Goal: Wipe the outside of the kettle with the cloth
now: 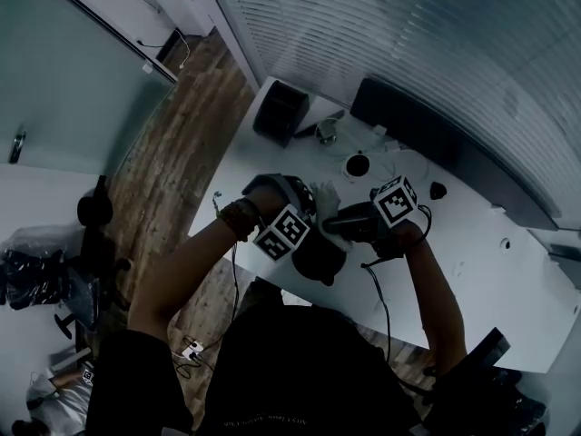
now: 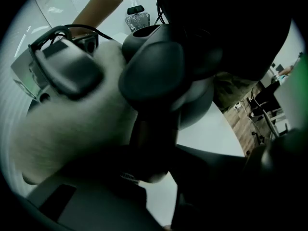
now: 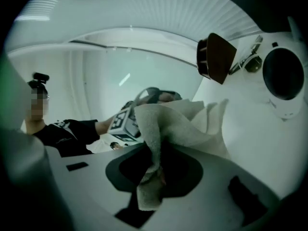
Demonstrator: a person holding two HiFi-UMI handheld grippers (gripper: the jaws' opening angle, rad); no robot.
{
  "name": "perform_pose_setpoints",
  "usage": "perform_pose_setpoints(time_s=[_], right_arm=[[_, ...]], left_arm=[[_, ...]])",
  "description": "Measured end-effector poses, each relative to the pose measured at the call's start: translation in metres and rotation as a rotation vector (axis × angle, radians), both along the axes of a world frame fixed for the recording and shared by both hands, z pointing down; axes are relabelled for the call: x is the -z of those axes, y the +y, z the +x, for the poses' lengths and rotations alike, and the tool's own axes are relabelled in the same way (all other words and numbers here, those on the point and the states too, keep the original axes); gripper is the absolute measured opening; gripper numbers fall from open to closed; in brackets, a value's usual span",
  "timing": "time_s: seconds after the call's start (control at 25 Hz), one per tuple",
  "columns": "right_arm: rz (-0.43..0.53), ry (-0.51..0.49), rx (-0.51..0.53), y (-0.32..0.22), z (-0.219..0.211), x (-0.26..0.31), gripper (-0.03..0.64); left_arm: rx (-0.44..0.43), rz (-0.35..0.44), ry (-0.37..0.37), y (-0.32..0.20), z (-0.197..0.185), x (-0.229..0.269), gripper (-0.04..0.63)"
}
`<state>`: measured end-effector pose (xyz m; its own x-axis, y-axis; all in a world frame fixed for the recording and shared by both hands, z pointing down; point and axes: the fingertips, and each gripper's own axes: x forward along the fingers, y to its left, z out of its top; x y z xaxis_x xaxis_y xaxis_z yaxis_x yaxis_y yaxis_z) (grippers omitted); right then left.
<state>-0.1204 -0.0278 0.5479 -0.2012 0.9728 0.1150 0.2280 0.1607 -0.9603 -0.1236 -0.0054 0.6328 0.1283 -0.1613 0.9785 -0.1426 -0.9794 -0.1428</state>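
Fluffy cloth (image 3: pixel 179 125) pinched in right hand-held gripper (image 3: pixel 156 176) | left hand-held gripper (image 2: pixel 155 174) clamps smooth rounded kettle (image 2: pixel 159 71) handle

An office is suggested: a long white desk (image 1: pixel 472 271) is set on brown wood-plank flooring (image 1: pixel 172 153), bounded by a frosted glass partition (image 1: pixel 54 71) and white slatted blinds (image 1: pixel 408 34), and a black swivel chair (image 1: pixel 94 209) is seen nearby.

One kettle (image 1: pixel 320 258), one cloth (image 3: pixel 166 124) and one table (image 1: pixel 481 280) were recorded. Two grippers were counted: the left gripper (image 2: pixel 153 146) and the right gripper (image 3: pixel 155 176).
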Motion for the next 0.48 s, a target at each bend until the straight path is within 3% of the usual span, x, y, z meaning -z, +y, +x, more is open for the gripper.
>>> perform_pose_setpoints(time_s=[0.08,0.16,0.36,0.48], right_arm=[[0.041,0.02,0.042,0.005,-0.002,-0.016,0.061],[0.013,0.049,0.029,0.001,-0.007,-0.027,0.061],[0.049,0.221,-0.067,-0.014,-0.009,-0.095,0.061],[0.033,0.275,-0.187,-0.023,-0.003,-0.119,0.061]], left_arm=[[0.006,-0.004,-0.001,0.0,0.0,0.001,0.126],[0.013,-0.003,-0.003,0.0,0.0,0.001,0.126],[0.029,0.006,-0.008,0.0,-0.002,-0.001,0.126],[0.052,0.02,-0.004,-0.001,-0.002,-0.002,0.126]])
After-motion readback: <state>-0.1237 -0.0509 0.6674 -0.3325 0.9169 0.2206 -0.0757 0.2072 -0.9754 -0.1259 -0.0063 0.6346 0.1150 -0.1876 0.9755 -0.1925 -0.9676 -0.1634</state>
